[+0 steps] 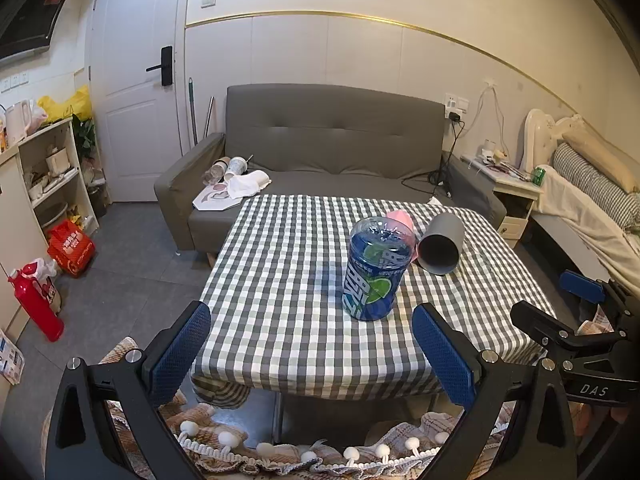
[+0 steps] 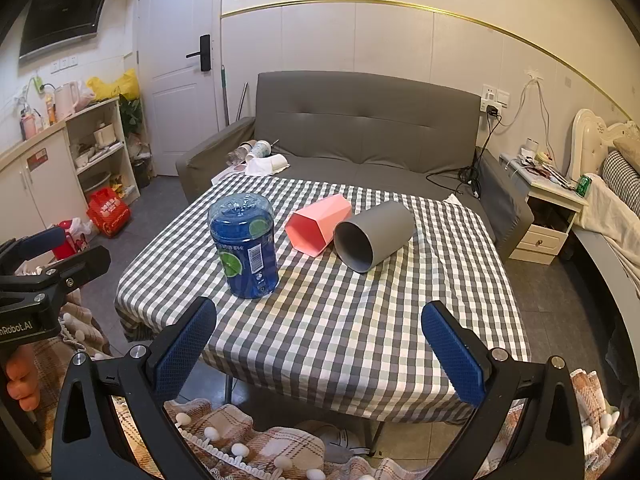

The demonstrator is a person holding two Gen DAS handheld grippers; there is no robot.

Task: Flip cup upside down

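Note:
A blue transparent cup (image 1: 374, 270) (image 2: 245, 246) with a green label stands upside down on the checked table (image 1: 280, 280) (image 2: 360, 312). A pink hexagonal cup (image 2: 318, 224) lies on its side behind it; in the left wrist view only its pink edge (image 1: 402, 218) shows. A grey cup (image 1: 442, 248) (image 2: 372, 236) lies on its side, mouth toward me. My left gripper (image 1: 312, 344) is open and empty at the table's near edge. My right gripper (image 2: 320, 344) is open and empty over the near edge.
A grey sofa (image 1: 332, 140) (image 2: 360, 128) stands behind the table with cups and cloth on it. Shelves (image 1: 52, 168) and a red bottle (image 1: 36, 304) are at the left. A nightstand (image 2: 548, 204) and bed are at the right. A plaid blanket (image 2: 248, 440) lies below.

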